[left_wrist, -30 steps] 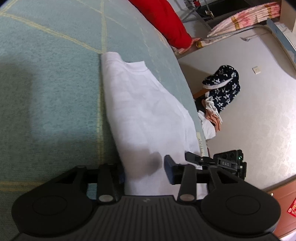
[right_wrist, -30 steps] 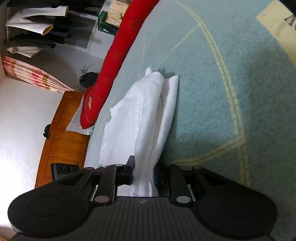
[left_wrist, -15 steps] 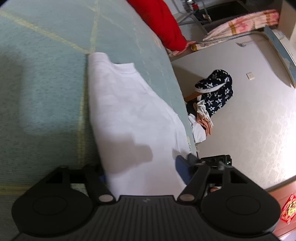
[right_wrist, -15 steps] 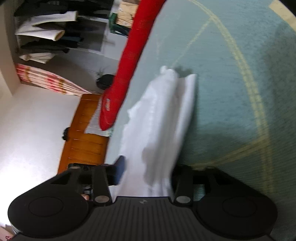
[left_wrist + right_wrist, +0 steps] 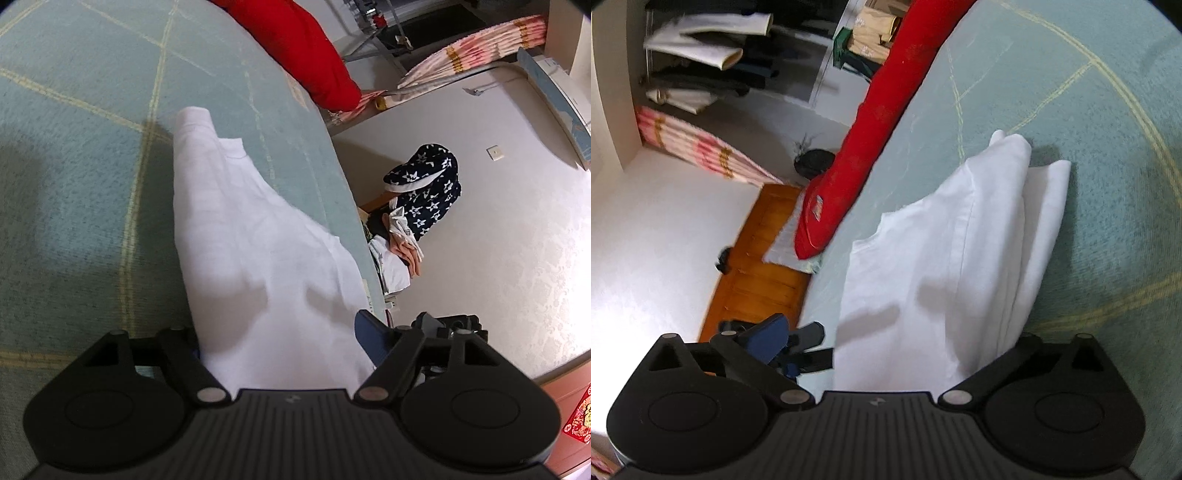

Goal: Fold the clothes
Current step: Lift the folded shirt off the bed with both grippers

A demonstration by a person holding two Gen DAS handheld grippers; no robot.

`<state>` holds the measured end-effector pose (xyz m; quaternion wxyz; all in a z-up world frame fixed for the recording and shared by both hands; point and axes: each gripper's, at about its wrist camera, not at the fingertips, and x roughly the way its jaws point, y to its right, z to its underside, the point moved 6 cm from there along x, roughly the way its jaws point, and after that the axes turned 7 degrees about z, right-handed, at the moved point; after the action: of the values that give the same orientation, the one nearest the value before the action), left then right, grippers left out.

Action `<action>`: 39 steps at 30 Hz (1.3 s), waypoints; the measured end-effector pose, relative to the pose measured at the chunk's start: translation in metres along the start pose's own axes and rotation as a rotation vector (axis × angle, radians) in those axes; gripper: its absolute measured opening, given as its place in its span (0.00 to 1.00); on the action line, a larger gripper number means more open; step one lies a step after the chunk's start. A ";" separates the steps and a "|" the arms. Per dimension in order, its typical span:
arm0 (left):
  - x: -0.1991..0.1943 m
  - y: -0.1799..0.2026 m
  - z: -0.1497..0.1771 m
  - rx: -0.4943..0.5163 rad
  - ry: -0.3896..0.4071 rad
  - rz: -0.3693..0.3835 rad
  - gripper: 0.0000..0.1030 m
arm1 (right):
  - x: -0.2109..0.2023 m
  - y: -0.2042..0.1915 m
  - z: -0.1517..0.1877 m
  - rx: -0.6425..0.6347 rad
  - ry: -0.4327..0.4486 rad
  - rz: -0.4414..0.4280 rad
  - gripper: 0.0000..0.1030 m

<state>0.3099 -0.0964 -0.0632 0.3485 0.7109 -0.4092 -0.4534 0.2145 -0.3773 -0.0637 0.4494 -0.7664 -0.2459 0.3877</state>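
Left gripper (image 5: 284, 343) stands wide, its jaws having just opened; right gripper (image 5: 894, 350) likewise, fully spread. Neither pinches the shirt (image 5: 251, 251), which lies folded lengthwise on the bed (image 5: 74, 110) between the jaws. Judged: fold released; next, regrip one end for a crosswise fold.

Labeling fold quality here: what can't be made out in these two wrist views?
- Shirt near edge, both views: hidden under each tool's body, cut off at the bottom.
- Layers in the fold, right view: edges stack, count unclear.
- Left tool's left finger, left view: tip hidden behind the shirt.
- Right tool's right finger, right view: tip hidden by the shirt.
- Pile on the floor, left view: too small to sort.
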 end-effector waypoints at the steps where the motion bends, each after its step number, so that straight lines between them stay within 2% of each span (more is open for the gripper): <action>1: 0.000 0.002 0.000 0.003 0.002 -0.002 0.73 | -0.001 -0.003 0.001 0.002 0.007 0.001 1.00; 10: 0.005 0.025 0.001 0.037 0.002 -0.010 0.73 | 0.000 -0.044 0.012 -0.111 0.022 0.123 1.00; 18: -0.006 0.034 0.001 0.062 0.019 -0.043 0.73 | 0.000 -0.062 0.023 -0.147 0.015 0.137 1.00; 28: -0.014 -0.012 0.010 -0.042 0.036 -0.116 0.74 | -0.003 -0.002 0.023 0.033 0.018 0.086 1.00; 31: -0.014 -0.007 0.013 -0.047 0.041 -0.083 0.75 | -0.004 -0.001 0.024 0.033 0.021 0.094 1.00; 36: -0.020 0.023 0.010 -0.027 0.051 0.032 0.76 | -0.002 -0.028 0.025 -0.026 0.016 0.082 1.00; 39: -0.024 0.039 0.007 0.010 0.051 0.042 0.76 | -0.001 -0.044 0.023 -0.071 0.013 0.087 1.00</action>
<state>0.2868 -0.0924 -0.0239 0.3649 0.7151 -0.4172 -0.4259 0.1938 -0.3458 -0.0310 0.4061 -0.7942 -0.2233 0.3929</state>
